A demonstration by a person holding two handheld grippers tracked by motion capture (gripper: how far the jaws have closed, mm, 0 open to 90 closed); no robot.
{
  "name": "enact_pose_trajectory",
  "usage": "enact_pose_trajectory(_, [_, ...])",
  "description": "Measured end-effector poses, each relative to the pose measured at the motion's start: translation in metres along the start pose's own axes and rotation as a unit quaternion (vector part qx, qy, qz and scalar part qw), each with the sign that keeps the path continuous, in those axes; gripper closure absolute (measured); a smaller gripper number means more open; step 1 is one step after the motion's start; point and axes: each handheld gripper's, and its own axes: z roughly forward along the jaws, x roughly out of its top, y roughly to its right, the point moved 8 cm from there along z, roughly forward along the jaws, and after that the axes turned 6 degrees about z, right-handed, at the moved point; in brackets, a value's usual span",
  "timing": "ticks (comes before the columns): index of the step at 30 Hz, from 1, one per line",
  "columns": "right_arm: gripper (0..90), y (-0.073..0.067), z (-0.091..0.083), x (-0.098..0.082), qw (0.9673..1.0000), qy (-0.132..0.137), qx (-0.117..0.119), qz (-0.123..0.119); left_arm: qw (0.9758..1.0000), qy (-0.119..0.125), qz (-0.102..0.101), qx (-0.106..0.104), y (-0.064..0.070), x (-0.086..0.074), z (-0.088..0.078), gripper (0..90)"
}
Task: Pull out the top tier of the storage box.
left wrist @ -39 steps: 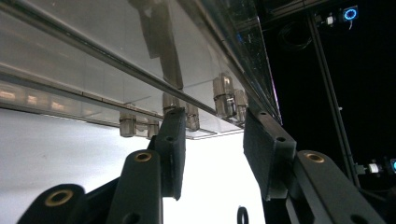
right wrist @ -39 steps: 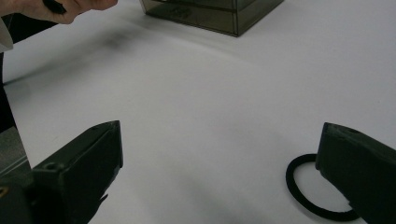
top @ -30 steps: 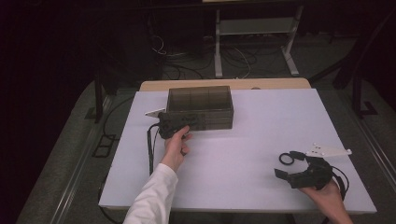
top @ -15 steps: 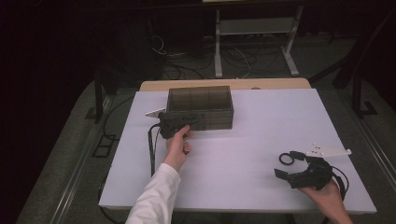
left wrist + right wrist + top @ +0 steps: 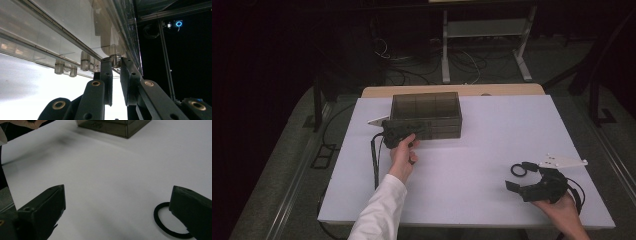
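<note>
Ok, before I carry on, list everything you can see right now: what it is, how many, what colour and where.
drawer box: 1, smoky transparent grey, far middle of the table
drawer knob: 1, clear, on the box front, pinched between the left jaws
other knobs: several, clear, along the same front
ring: 1, black, flat on the table by the right gripper
table: 1, white top
metal stand: 1, light grey, on the floor beyond the table
cables: several, dark, on the floor behind
left gripper: 1, black, at the box front, jaws just closed on the knob
right gripper: 1, black, near right corner, jaws open
</note>
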Motion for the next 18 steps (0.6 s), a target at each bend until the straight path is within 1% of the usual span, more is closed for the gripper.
enact_pose_trajectory(2, [0.3,-0.0003,0.0,0.0003,1.0,0.001,0.001,-0.001,1.0,0.003,0.001,0.005,0.0005,-0.0003,0.0001,80.0])
enact_pose_trajectory(6, [0.3,0.0,-0.0003,0.0004,1.0,0.001,0.001,0.0,1.0,0.006,0.003,0.007,0.0009,-0.001,-0.0001,80.1])
enact_pose_trajectory(13, [0.3,0.0011,-0.0008,0.0007,1.0,0.003,0.0,0.001,0.9999,0.009,0.003,0.006,0.0011,-0.0023,-0.0008,80.2])
enact_pose_trajectory(18, [0.3,0.0014,-0.0012,0.0007,1.0,0.004,0.0,0.001,0.9999,0.011,0.004,0.007,0.0014,-0.0066,-0.004,80.1])
